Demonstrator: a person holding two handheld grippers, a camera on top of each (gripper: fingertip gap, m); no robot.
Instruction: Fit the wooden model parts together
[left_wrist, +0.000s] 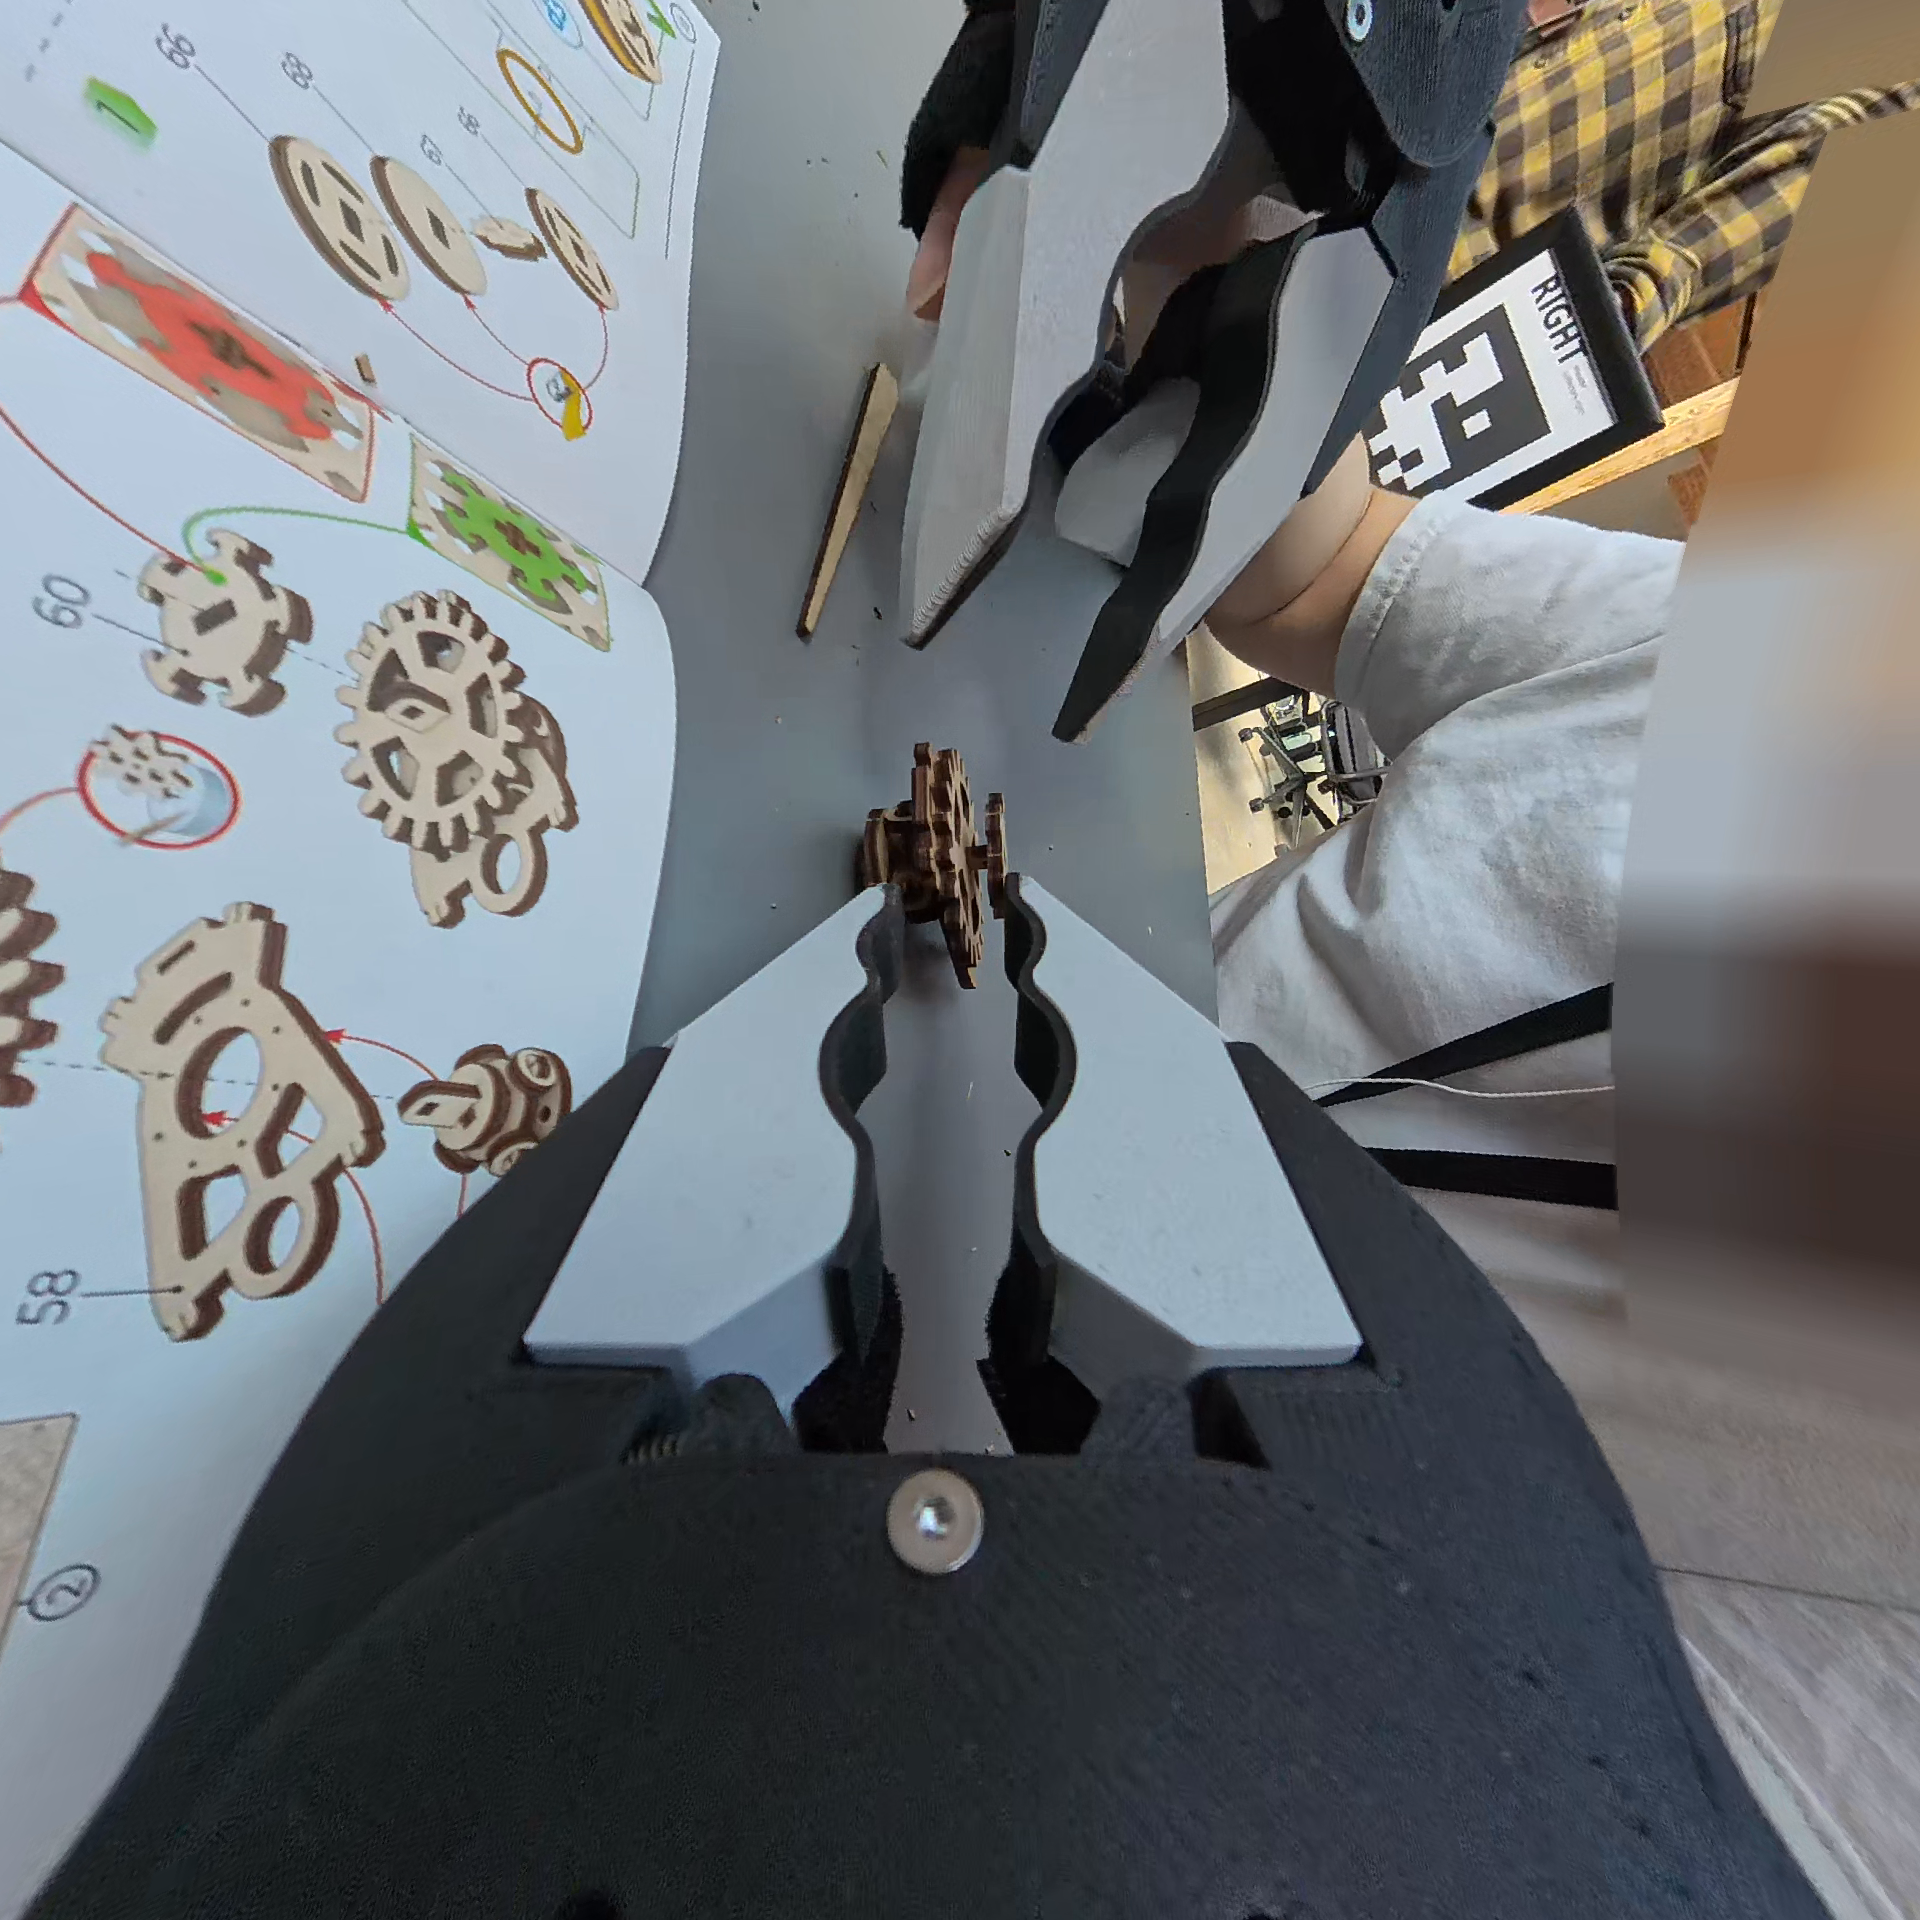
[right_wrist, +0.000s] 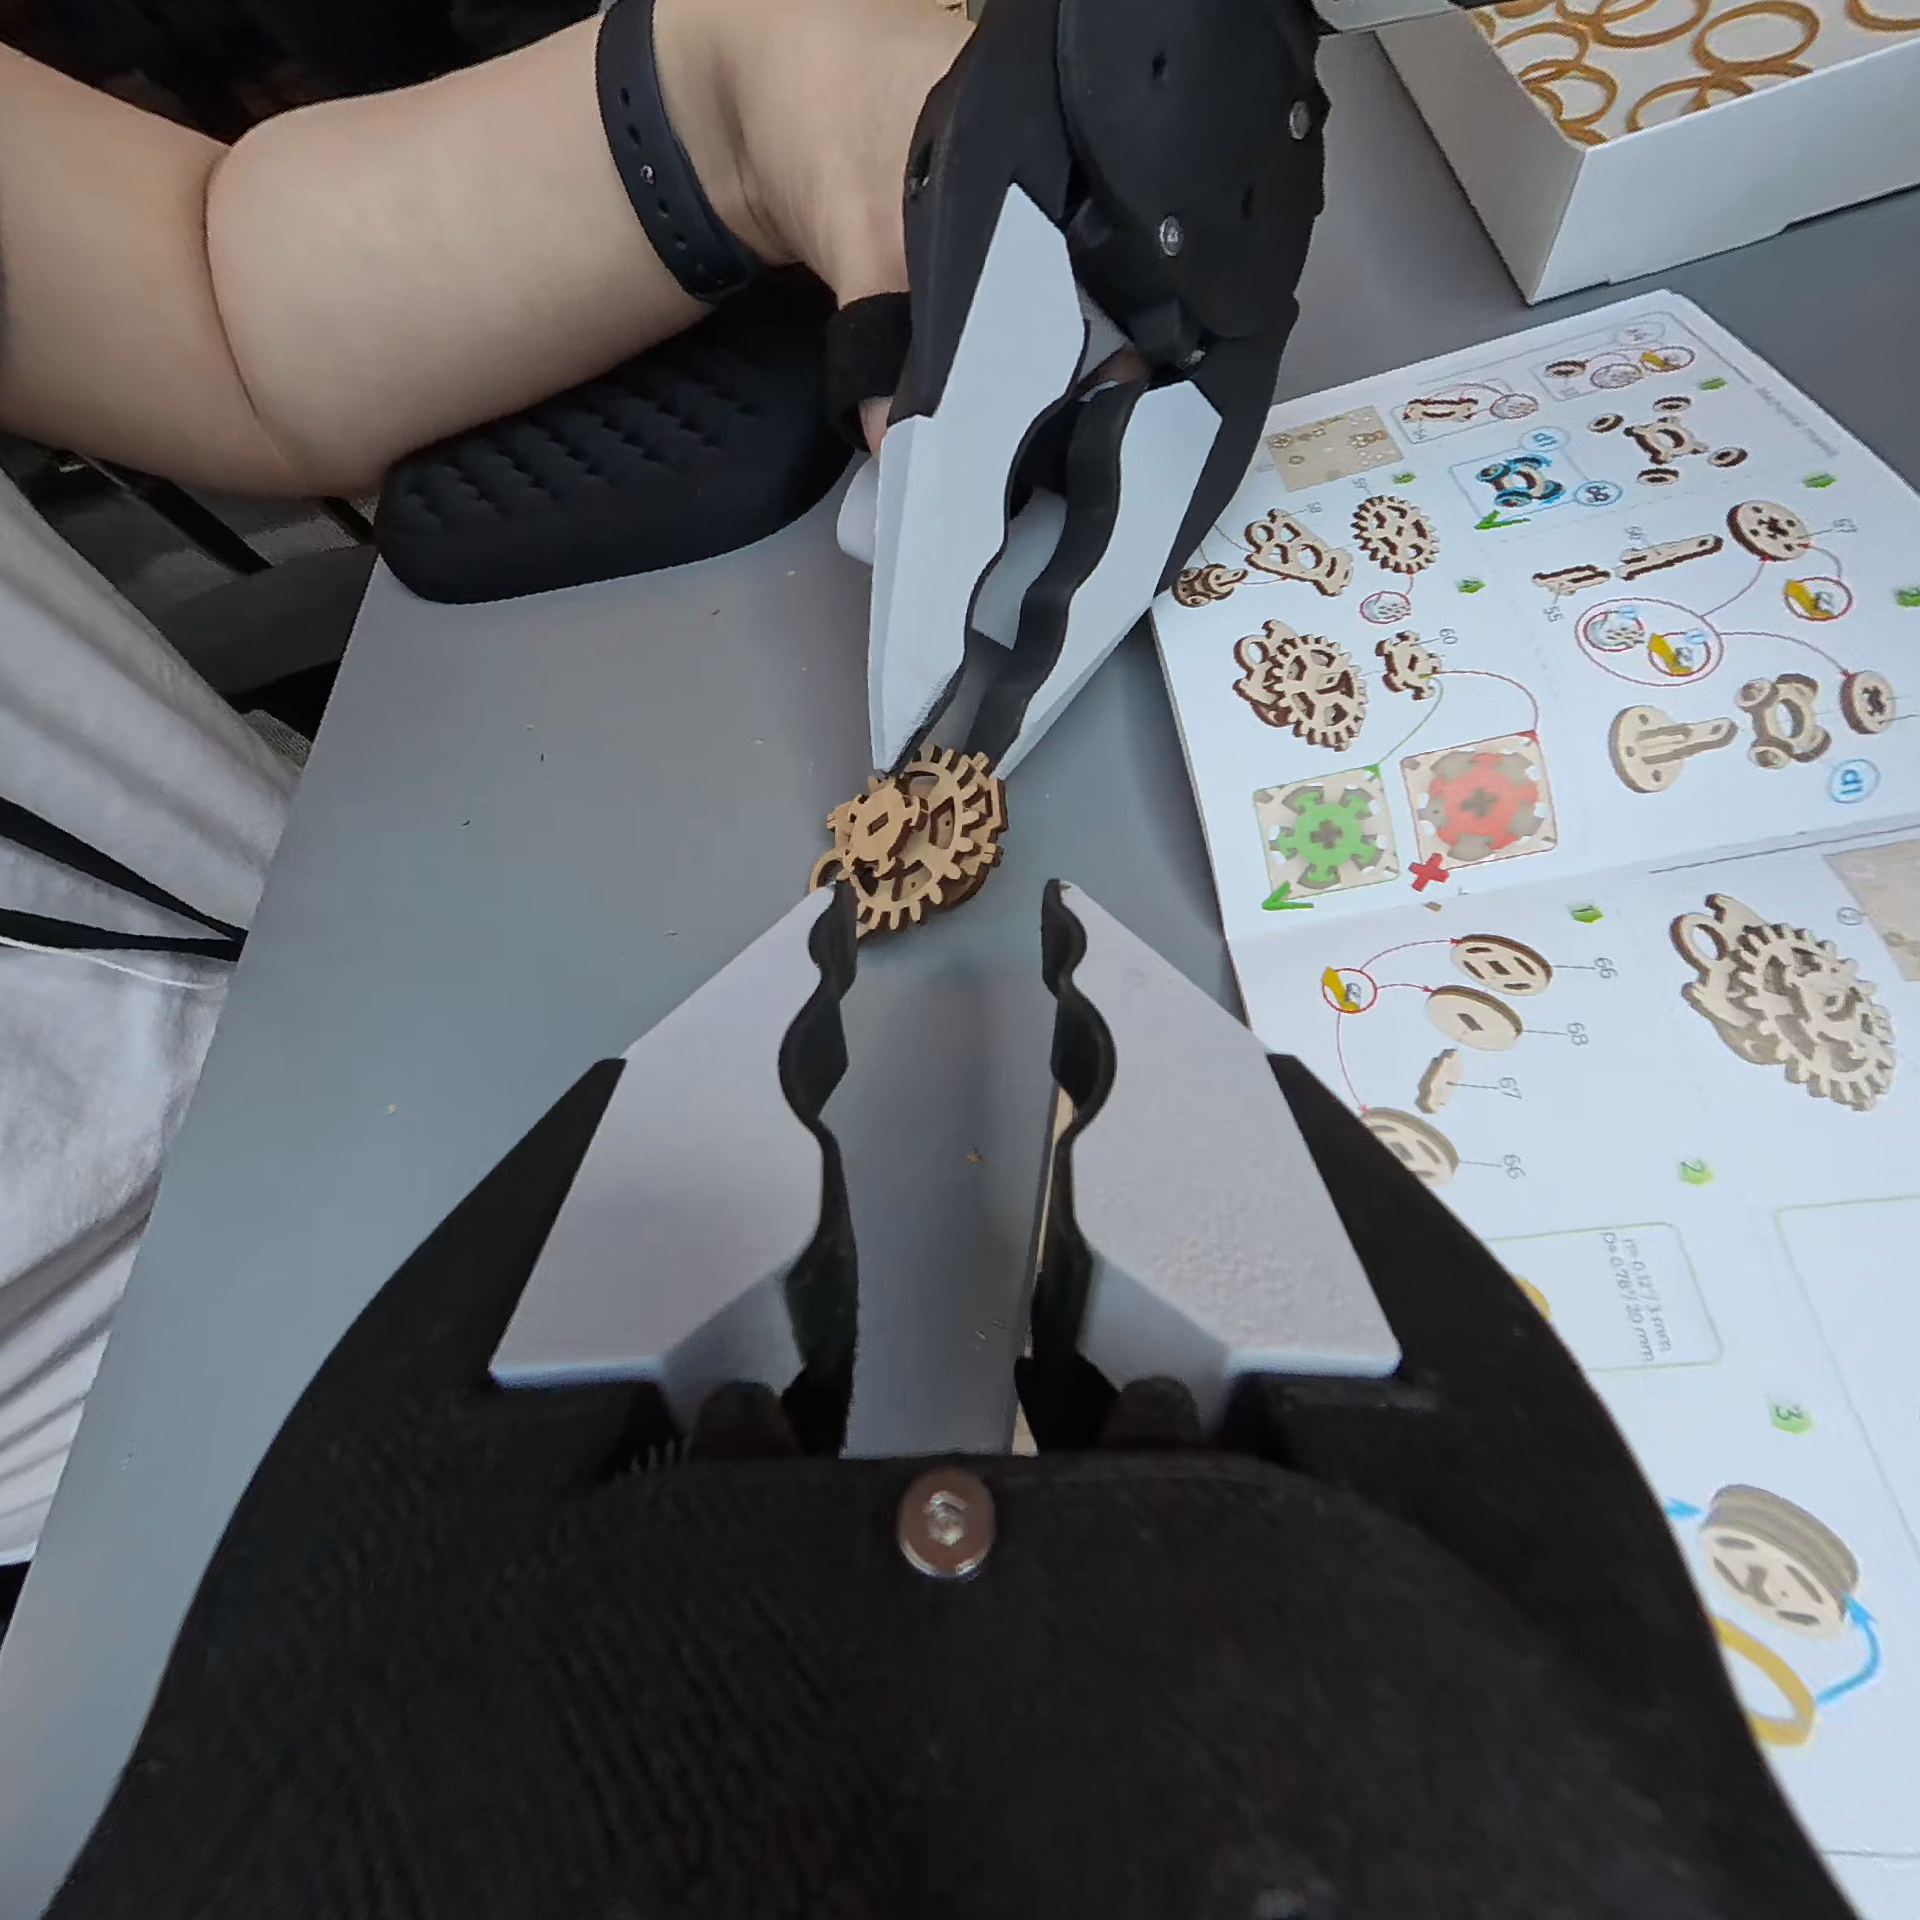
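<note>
Two grippers meet over a wooden gear assembly (right_wrist: 914, 836) on a grey bench (right_wrist: 540, 810).

Left gripper (left_wrist: 948, 896) fingers pinch the gear's edge; right gripper (right_wrist: 940, 902) fingers are spread, one tip beside it. Its underside is hidden.

instruction sheet (left_wrist: 312, 644) cut off at left, white box (right_wrist: 1662, 177) cropped by corner
</note>
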